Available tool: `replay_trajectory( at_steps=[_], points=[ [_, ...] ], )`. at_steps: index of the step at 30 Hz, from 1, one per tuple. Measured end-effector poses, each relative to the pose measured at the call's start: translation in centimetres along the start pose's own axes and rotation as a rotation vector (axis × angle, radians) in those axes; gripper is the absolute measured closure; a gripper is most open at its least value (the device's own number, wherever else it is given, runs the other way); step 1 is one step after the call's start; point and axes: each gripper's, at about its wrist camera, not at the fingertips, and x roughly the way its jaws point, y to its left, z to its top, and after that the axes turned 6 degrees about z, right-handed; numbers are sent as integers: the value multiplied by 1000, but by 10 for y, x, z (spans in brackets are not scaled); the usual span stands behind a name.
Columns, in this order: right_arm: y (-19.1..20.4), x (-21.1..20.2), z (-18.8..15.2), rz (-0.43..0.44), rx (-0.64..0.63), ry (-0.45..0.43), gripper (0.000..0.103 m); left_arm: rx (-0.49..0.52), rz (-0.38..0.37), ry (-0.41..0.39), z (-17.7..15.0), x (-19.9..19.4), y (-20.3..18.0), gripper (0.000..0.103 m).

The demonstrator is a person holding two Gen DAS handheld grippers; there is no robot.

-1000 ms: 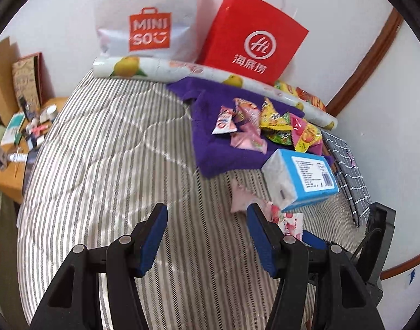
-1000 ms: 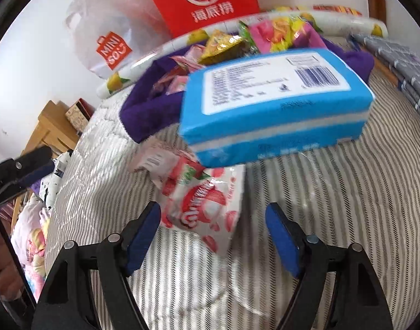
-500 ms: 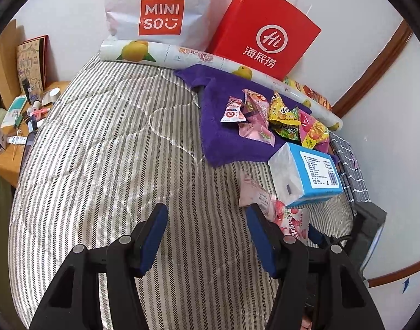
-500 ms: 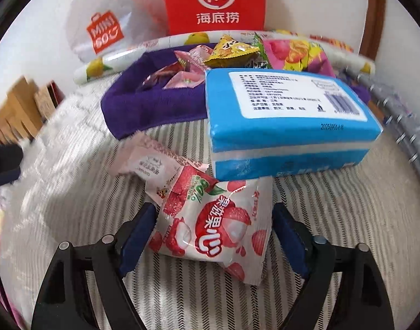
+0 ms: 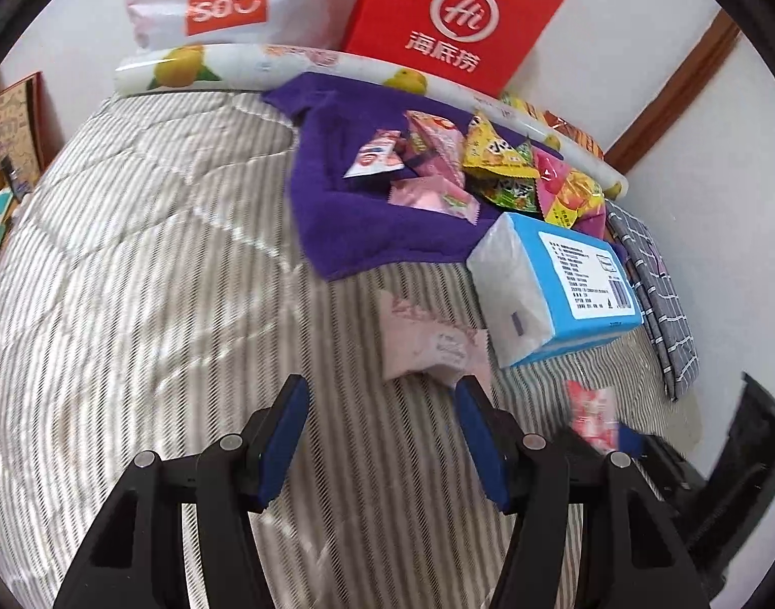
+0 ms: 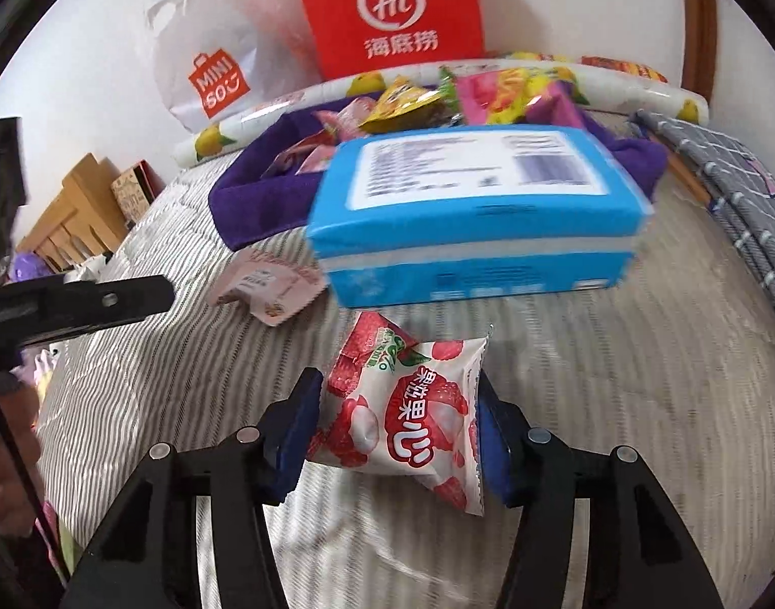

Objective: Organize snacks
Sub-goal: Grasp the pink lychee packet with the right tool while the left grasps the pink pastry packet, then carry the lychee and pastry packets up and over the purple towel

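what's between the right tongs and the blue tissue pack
In the right wrist view, the lychee snack packet sits between the pads of the right tongs, its top reaching toward the blue tissue pack; beyond it only striped bedding.

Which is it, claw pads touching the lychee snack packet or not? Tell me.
Touching. In the right wrist view both blue pads of the right claw press against the side edges of the lychee snack packet, with no gap visible.

A glossy plastic lychee snack packet [image 6: 413, 406] sits between matt blue pads [image 6: 298, 424], ahead a shiny-wrapped tissue pack [image 6: 476, 213] on seemingly quilted striped cloth bedding [image 6: 615, 355].
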Motion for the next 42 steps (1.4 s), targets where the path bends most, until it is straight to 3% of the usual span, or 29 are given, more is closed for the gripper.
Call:
replay_trajectory(
  at_steps=[5, 10, 14, 23, 38, 42],
  points=[
    [-31, -25, 5, -73, -50, -76, 46, 47, -6, 18, 8, 17, -16, 45],
    [-68, -31, 10, -136, -71, -76, 46, 88, 8, 46, 10, 37, -30, 45],
    [-88, -31, 13, -195, -103, -88, 45, 139, 43, -15, 7, 42, -41, 40],
    [-105, -18, 14, -190, -74, -89, 45, 286, 208, -141, -10, 49, -68, 39],
    [-118, -18, 14, -146, -10, -101, 45, 246, 173, -145, -8, 49, -65, 39],
    [-115, -14, 16, -172, -24, -94, 45, 301, 209, -130, -11, 53, -75, 26]
  ],
)
